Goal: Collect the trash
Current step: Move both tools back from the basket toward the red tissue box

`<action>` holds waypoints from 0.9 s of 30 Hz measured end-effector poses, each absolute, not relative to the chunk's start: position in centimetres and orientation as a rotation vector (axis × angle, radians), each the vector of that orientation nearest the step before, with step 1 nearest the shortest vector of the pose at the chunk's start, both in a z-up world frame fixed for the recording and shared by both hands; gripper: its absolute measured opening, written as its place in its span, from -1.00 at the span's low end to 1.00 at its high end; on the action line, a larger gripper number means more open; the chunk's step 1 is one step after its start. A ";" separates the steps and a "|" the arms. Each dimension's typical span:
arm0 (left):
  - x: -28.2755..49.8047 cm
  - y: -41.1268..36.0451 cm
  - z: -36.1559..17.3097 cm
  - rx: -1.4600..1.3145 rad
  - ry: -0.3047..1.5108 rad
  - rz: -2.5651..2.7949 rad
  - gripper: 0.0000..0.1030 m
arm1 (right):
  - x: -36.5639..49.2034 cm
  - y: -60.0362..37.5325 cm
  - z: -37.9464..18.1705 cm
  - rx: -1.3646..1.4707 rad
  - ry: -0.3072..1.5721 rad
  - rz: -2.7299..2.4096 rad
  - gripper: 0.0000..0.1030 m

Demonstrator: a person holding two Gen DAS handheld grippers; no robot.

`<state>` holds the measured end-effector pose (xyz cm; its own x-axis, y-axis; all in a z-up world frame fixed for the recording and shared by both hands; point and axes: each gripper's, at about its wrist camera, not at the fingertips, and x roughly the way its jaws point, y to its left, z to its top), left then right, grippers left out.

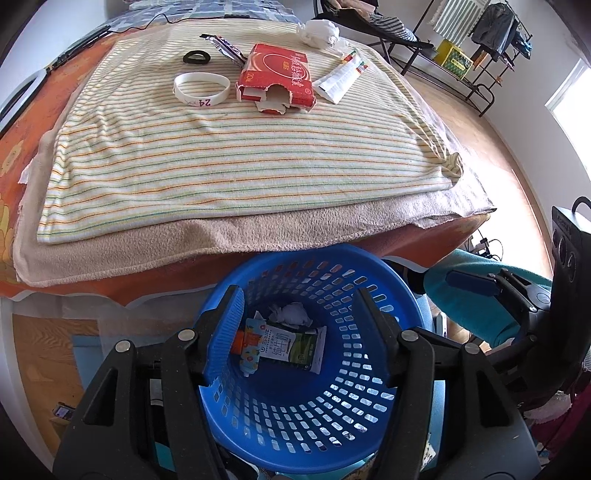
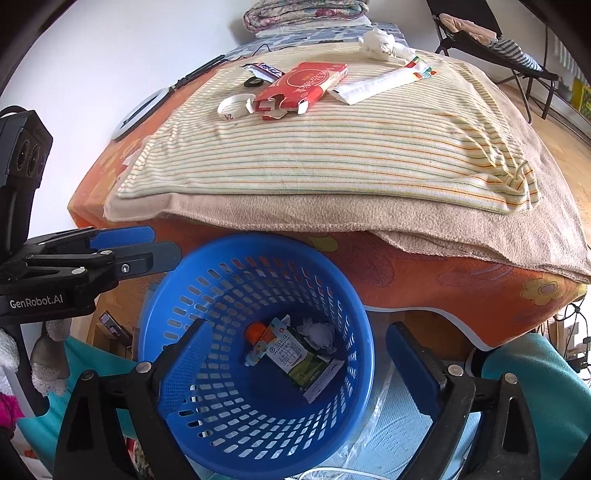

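Note:
A blue perforated basket [image 1: 295, 254] [image 2: 258, 240] stands below the bed edge. Inside lie a green milk carton [image 1: 295, 349] [image 2: 299, 360], an orange-capped pouch [image 1: 251, 341] and a crumpled tissue [image 1: 291, 314]. My left gripper [image 1: 301, 328] hangs open over the basket mouth, holding nothing. My right gripper [image 2: 299, 354] is open too, one finger inside the rim and one outside. On the striped cloth lie a torn red box [image 1: 275, 75] [image 2: 306, 83], a white tube [image 1: 341, 77] [image 2: 380, 83], a tissue wad [image 1: 319, 31] [image 2: 380, 42] and a wrapper [image 1: 225, 46].
A white wristband [image 1: 201, 88] and a black hair tie [image 1: 196, 57] lie left of the red box. A beige towel [image 1: 258, 229] and an orange sheet [image 2: 443, 280] hang over the bed edge. A clothes rack [image 1: 480, 48] and wood floor are at right; teal fabric [image 2: 535, 369] surrounds the basket.

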<state>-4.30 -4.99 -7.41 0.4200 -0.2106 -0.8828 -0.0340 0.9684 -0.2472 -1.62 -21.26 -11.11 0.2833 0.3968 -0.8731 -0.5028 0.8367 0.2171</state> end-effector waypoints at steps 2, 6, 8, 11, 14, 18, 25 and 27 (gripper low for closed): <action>-3.9 -4.9 -6.9 -0.243 1.127 -0.111 0.35 | -1.2 -21.3 -10.8 -0.096 1.140 0.586 0.87; -2.7 -4.6 -5.9 -0.251 1.108 -0.113 0.43 | 0.0 -21.9 -10.4 -0.028 1.158 0.593 0.88; -2.1 -4.3 -5.3 -0.260 1.096 -0.109 0.43 | 0.4 -22.0 -10.0 -0.013 1.146 0.589 0.88; -1.2 -3.7 -4.6 -0.276 1.083 -0.105 0.44 | 1.1 -22.1 -9.1 -0.028 1.110 0.583 0.88; -0.1 -3.1 -3.9 -0.280 1.073 -0.095 0.44 | 2.0 -22.2 -7.9 -0.037 1.065 0.570 0.88; 1.8 -2.3 -3.3 -0.287 1.065 -0.087 0.44 | 3.9 -22.4 -6.3 -0.035 1.003 0.554 0.88; 5.6 -0.9 -2.8 -0.319 1.050 -0.078 0.44 | 8.5 -22.3 -4.3 -0.017 0.942 0.506 0.87; 6.8 -0.7 -2.8 -0.325 1.054 -0.084 0.44 | 10.1 -22.3 -4.1 -0.008 0.950 0.482 0.87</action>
<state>6.78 -0.72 -2.77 0.4960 -0.2223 -0.8394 -0.0865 0.9492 -0.3025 10.09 -22.27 -4.13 0.4844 0.3922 -0.7820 -0.3989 0.8946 0.2016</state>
